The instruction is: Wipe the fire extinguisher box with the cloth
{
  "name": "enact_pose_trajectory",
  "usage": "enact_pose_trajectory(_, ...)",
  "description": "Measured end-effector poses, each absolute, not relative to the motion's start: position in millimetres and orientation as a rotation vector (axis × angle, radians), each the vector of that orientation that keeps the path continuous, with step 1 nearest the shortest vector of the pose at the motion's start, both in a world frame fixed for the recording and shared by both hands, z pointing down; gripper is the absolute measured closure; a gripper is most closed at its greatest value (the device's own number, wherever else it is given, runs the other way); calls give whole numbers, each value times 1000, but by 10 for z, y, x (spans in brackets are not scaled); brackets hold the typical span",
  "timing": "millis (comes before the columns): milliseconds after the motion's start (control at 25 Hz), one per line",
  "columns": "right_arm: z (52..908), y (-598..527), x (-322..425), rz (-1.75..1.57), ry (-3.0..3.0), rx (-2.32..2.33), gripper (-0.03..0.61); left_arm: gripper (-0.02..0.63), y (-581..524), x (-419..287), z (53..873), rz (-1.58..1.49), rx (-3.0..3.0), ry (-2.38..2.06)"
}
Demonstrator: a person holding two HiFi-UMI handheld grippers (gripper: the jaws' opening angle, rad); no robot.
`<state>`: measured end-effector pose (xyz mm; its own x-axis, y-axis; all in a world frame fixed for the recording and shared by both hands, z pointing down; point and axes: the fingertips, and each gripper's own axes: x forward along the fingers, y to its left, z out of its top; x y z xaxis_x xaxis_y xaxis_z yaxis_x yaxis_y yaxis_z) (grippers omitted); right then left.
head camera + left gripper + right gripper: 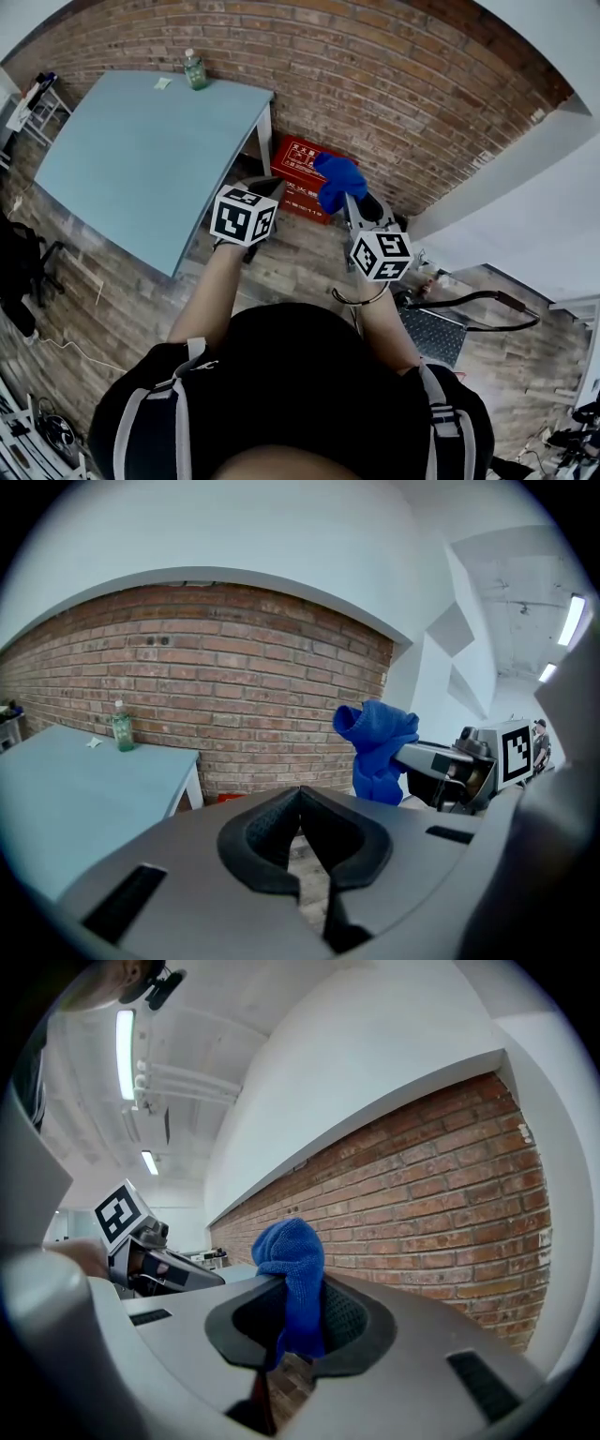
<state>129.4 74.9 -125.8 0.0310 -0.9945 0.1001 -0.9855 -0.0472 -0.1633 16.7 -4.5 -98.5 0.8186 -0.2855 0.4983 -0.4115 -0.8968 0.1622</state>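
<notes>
cloth: soft floppy blue terry cloth, my right gripper pinches a fold
left gripper: pressed together, empty
box: red fire extinguisher box, 12 o'clock, looks rigid
</notes>
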Motion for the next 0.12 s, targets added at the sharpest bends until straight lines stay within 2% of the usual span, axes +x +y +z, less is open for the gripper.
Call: enact_pose_trajectory(120, -1323, 762, 1384, -255, 2134, -2228, 495, 604, -14, 182, -1004, 693, 2750, -539)
